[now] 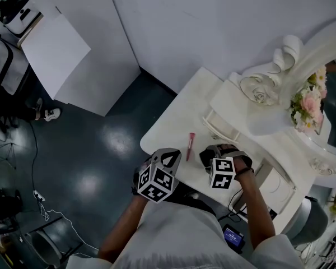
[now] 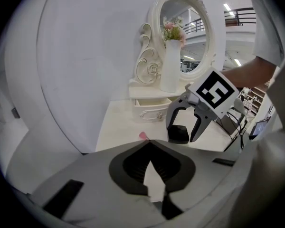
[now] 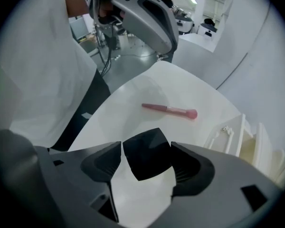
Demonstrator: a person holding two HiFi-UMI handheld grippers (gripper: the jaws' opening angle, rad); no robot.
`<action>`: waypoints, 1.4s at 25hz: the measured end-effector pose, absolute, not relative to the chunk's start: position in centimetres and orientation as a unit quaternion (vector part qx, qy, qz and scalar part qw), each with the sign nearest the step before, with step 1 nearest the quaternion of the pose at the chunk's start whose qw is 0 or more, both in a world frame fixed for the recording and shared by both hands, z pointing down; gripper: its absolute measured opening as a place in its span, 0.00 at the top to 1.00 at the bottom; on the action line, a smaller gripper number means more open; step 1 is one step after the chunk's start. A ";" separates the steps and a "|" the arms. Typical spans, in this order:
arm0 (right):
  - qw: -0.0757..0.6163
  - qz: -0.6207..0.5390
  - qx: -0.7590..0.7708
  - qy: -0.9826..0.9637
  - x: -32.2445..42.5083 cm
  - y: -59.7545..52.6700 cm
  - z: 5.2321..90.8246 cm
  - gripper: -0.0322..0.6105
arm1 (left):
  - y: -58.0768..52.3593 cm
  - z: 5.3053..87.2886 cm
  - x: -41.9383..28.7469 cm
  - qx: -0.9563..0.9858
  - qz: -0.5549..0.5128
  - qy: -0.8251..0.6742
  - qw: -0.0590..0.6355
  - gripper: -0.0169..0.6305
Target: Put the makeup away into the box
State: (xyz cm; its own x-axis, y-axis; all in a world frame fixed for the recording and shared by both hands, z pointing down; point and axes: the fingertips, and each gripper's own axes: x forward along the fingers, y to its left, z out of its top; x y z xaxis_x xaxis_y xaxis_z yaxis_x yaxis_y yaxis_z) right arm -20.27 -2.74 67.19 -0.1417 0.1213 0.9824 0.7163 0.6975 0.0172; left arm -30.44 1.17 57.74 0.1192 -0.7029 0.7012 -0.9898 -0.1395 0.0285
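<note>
A black square compact (image 3: 147, 159) lies on the white vanity table (image 1: 173, 122). My right gripper (image 3: 147, 156) points down over it, jaws wide on either side of it. In the left gripper view a gap shows between the compact (image 2: 178, 133) and one finger (image 2: 200, 123), so the right gripper (image 2: 183, 137) is open. A pink makeup brush (image 1: 190, 145) lies just left of it, near the table's front edge. My left gripper (image 1: 170, 158) hovers by the brush's near end, shut and empty. The white drawer box (image 1: 221, 129) stands behind with its drawer open.
An ornate white mirror (image 2: 183, 37) and a white vase of flowers (image 2: 171, 65) stand at the back of the table. Cables and a small screen (image 1: 233, 237) sit off the table's right side. The dark floor (image 1: 101, 150) drops away beyond the rounded front edge.
</note>
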 end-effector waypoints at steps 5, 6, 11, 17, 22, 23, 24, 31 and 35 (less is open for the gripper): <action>0.581 -0.300 -0.306 -0.692 -20.6 -3.3 67.6 0.44 | 0.9 57.8 -29.9 0.704 0.279 -0.600 0.258 0.94; 0.580 -0.307 -0.306 -0.690 -20.7 -3.4 67.6 0.43 | 0.9 57.8 -29.8 0.704 0.279 -0.600 0.258 0.94; 0.580 -0.349 -0.319 -0.663 -20.6 -4.1 67.5 0.42 | 1.1 57.8 -29.5 0.704 0.281 -0.599 0.258 0.94; 0.575 -0.413 -0.338 -0.620 -20.7 -5.0 68.0 0.42 | 1.4 58.0 -29.8 0.700 0.282 -0.602 0.262 0.94; 0.576 -0.426 -0.352 -0.602 -20.9 -5.0 68.7 0.42 | 1.5 58.2 -29.7 0.699 0.282 -0.602 0.264 0.94; 0.577 -0.429 -0.352 -0.599 -20.9 -5.0 68.7 0.42 | 1.5 58.2 -29.8 0.699 0.282 -0.603 0.264 0.94; 0.576 -0.432 -0.352 -0.598 -20.9 -5.0 68.7 0.42 | 1.6 58.1 -29.8 0.698 0.281 -0.603 0.264 0.94; 0.580 -0.440 -0.334 -0.599 -20.7 -4.9 68.6 0.45 | 1.5 57.7 -30.2 0.697 0.281 -0.607 0.258 0.94; 0.583 -0.426 -0.320 -0.614 -19.8 -4.7 68.3 0.45 | 1.5 57.4 -30.0 0.698 0.282 -0.607 0.255 0.95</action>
